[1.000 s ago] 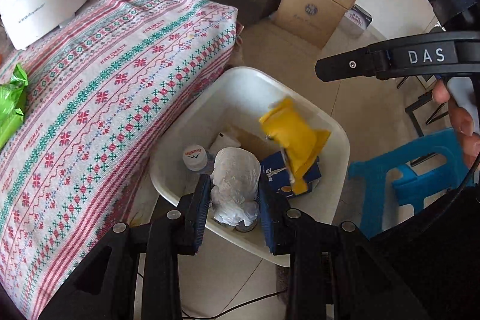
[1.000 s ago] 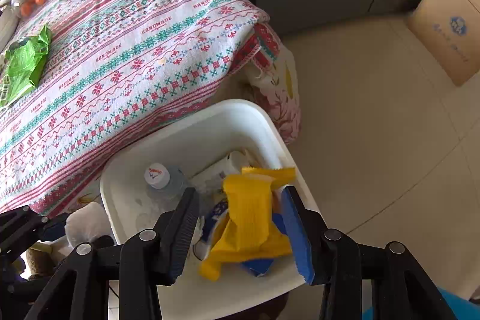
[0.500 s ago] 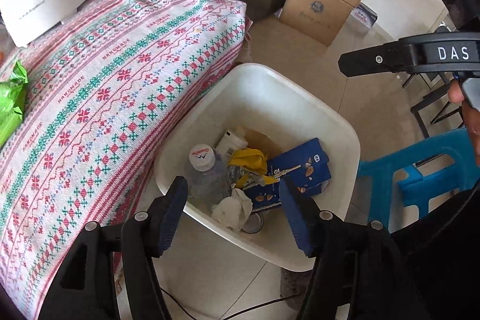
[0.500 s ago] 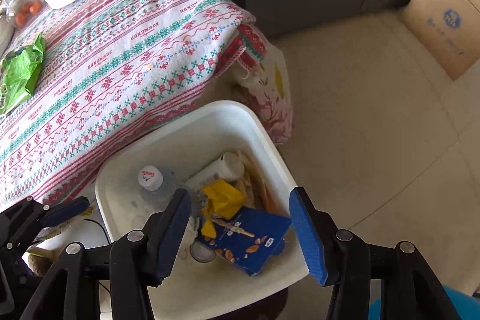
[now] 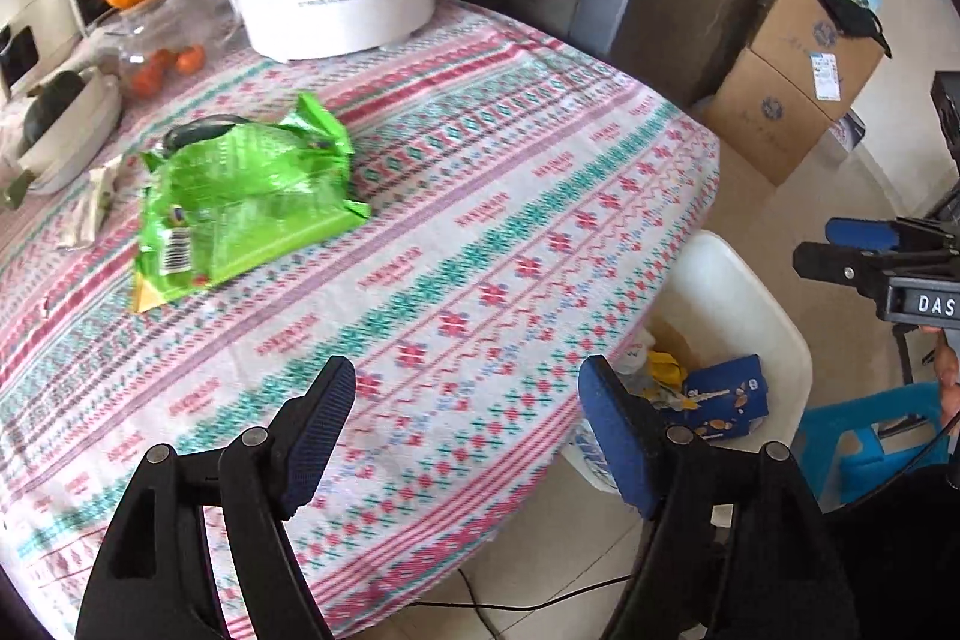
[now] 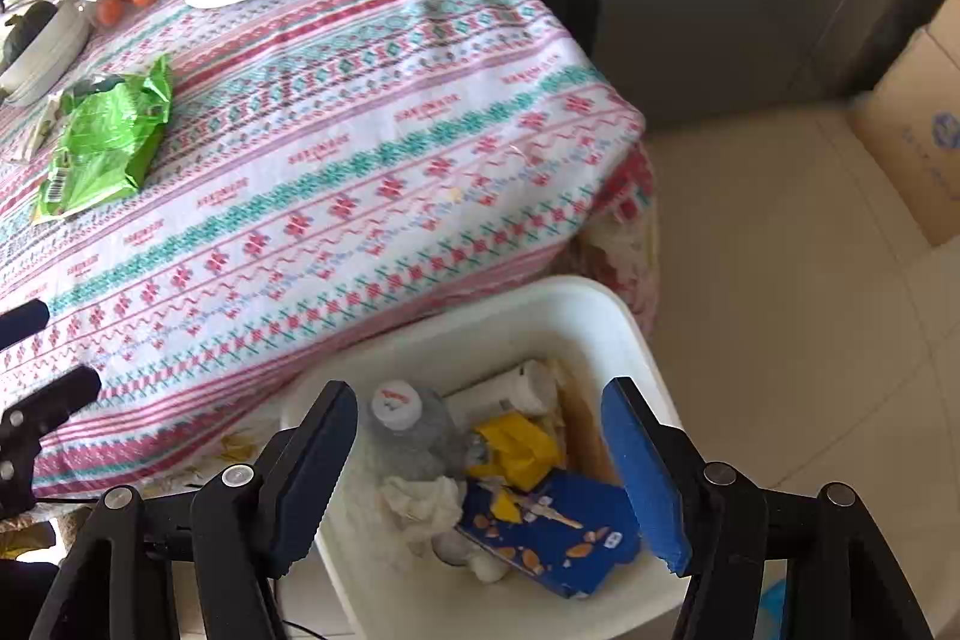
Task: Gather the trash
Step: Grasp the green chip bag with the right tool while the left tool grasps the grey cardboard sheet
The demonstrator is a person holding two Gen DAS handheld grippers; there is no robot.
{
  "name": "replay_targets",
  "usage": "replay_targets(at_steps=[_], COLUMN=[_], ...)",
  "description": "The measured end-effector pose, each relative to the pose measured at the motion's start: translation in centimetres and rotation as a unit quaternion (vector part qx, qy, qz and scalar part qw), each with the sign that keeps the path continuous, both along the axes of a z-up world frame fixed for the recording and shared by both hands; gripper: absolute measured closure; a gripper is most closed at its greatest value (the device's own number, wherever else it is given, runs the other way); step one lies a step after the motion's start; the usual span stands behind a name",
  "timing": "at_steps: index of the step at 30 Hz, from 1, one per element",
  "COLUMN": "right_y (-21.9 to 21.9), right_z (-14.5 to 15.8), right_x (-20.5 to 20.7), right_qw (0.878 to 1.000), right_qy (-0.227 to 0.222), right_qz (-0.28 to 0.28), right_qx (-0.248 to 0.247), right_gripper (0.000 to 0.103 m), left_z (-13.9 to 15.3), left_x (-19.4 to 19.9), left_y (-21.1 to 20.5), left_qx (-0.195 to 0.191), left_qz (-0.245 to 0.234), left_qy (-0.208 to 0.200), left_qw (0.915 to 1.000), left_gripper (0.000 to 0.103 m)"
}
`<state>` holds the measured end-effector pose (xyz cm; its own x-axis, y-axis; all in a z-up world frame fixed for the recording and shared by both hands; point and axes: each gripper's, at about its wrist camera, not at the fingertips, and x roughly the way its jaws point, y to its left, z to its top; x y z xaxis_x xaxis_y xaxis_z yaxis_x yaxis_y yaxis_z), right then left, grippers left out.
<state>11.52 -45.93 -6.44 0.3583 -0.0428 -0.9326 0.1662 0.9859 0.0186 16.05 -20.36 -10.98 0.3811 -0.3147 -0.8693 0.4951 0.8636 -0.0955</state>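
Beyond the jaws, green wrapper (image 5: 240, 196)

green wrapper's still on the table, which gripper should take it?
Left. The left gripper is open over the tablecloth, facing the green wrapper; the right gripper, also open, hangs over the bin.

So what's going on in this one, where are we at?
A person with two handheld grippers is clearing trash off a table into a white bin beside it. The bin holds a bottle, tissue, yellow wrapper and blue carton. Both the left gripper and right gripper are open and empty. A green wrapper lies on the tablecloth.
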Motion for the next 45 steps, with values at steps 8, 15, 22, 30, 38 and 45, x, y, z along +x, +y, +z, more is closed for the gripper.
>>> replay_targets(at_steps=[8, 15, 22, 30, 38, 45], right_y=[7.1, 12.0, 14.8, 17.5, 18.7, 20.4], right_z=[-0.5, -2.3, -4.2, -7.0, -9.3, -8.9], right_x=[5.5, 10.2, 14.0, 16.2, 17.3, 16.5], right_qw=[0.999, 0.998, 0.996, 0.995, 0.995, 0.993], right_qy=[-0.012, -0.021, -0.037, -0.045, -0.041, -0.039], right_qz=[0.044, 0.053, 0.038, 0.034, 0.025, 0.086], right_qx=[0.007, 0.033, 0.069, 0.077, 0.085, 0.074], right_gripper=[0.027, 0.027, 0.027, 0.027, 0.039, 0.094], left_z=[0.6, -0.6, -3.7, -7.7, -7.7, -6.5], left_x=[7.9, 14.9, 21.1, 26.1, 26.1, 23.8], left_y=[10.5, 18.5, 22.2, 21.9, 21.6, 21.6], left_qx=[0.041, 0.026, 0.008, 0.033, 0.046, 0.049], left_qz=[0.116, 0.18, 0.2, 0.196, 0.192, 0.195], left_qy=[-0.018, -0.004, 0.0, 0.0, -0.032, -0.012], left_qw=[0.9922, 0.9833, 0.9797, 0.9801, 0.9798, 0.9795], left_gripper=[0.024, 0.024, 0.024, 0.024, 0.092, 0.097])
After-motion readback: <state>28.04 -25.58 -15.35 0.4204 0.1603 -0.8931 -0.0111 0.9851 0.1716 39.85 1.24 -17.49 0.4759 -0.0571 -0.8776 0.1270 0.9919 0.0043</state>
